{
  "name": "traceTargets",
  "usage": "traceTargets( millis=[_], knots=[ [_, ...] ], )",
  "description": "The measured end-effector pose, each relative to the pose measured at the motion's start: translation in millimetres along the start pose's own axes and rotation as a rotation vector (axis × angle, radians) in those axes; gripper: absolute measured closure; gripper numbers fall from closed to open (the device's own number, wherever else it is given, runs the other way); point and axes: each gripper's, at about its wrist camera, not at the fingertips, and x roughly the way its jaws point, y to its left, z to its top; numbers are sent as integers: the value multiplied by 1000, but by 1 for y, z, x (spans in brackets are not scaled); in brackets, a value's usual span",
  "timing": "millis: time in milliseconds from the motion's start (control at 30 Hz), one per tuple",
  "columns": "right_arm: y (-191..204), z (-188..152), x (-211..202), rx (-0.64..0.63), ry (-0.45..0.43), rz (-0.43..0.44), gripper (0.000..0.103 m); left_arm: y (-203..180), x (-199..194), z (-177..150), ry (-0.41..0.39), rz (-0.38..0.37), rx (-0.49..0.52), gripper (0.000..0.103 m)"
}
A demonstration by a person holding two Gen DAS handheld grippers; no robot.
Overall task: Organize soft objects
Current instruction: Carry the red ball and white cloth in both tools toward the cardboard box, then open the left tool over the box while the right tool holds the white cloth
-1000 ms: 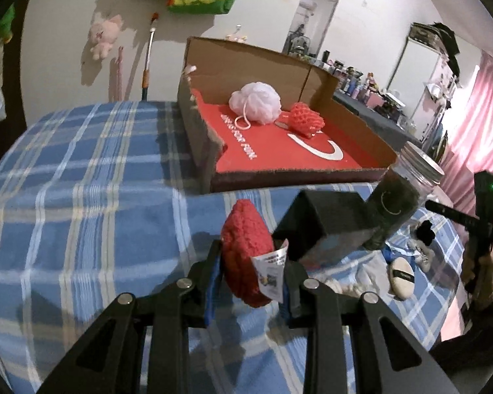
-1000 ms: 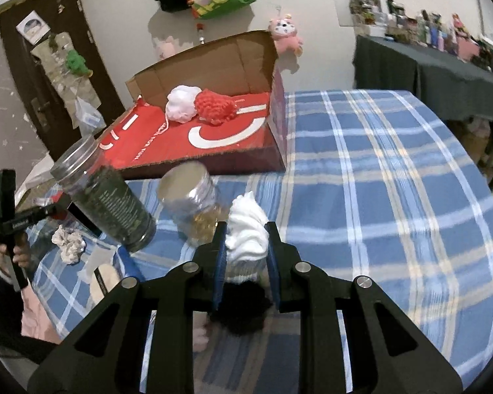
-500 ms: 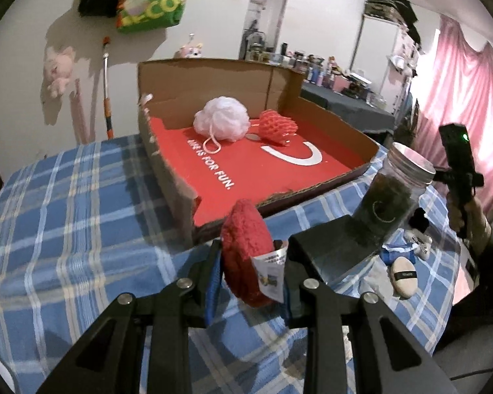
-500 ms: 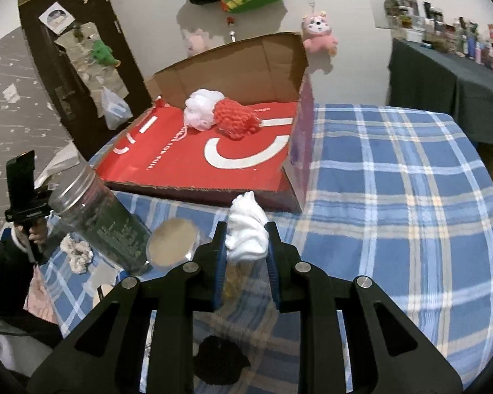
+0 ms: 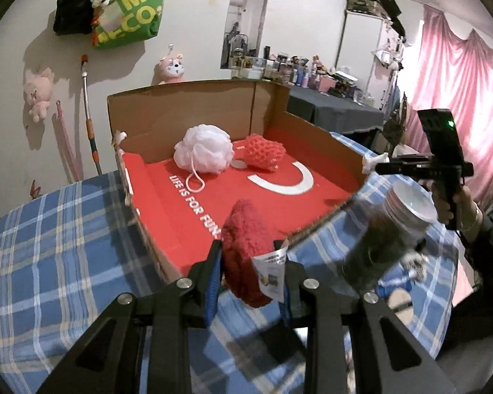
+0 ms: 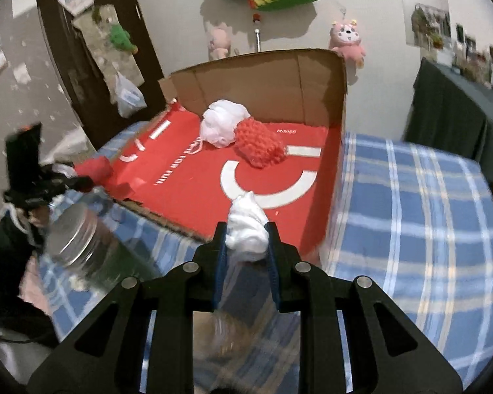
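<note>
My left gripper (image 5: 249, 264) is shut on a red fuzzy sponge (image 5: 245, 249) with a paper tag, held above the near edge of the open cardboard box (image 5: 187, 115). My right gripper (image 6: 246, 241) is shut on a white soft puff (image 6: 246, 226), held over the box's near edge (image 6: 335, 180). Inside the box, on its red lining, lie a white mesh bath pouf (image 5: 204, 153) and a red knitted ball (image 5: 264, 152); both also show in the right wrist view, the pouf (image 6: 222, 123) and the ball (image 6: 259, 144).
The box sits on a blue plaid tablecloth (image 5: 56, 246). A tall glass jar with a metal lid (image 5: 387, 233) stands right of the box; it shows in the right wrist view (image 6: 82, 246) too. A person's hand holds a phone rig (image 5: 440, 151) at the right.
Both grippers have risen and moved forward toward the box, each still holding its soft object. The black block and small jar have dropped out of view below.
</note>
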Motion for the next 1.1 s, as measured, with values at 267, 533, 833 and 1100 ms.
traceTargets(
  millis=[267,533,833,1100],
  knots=[
    [22,38,52,-107,122,-156,82,7,36,36,71,84,-64,72],
    [22,59,83,-145,199,-235,82,7,60,69,90,174,-40,72],
    [19,66,118,-190,286,-337,82,12,107,76,223,313,2,71],
    [11,75,139,-193,328,-383,82,20,129,89,255,400,23,71]
  ],
)
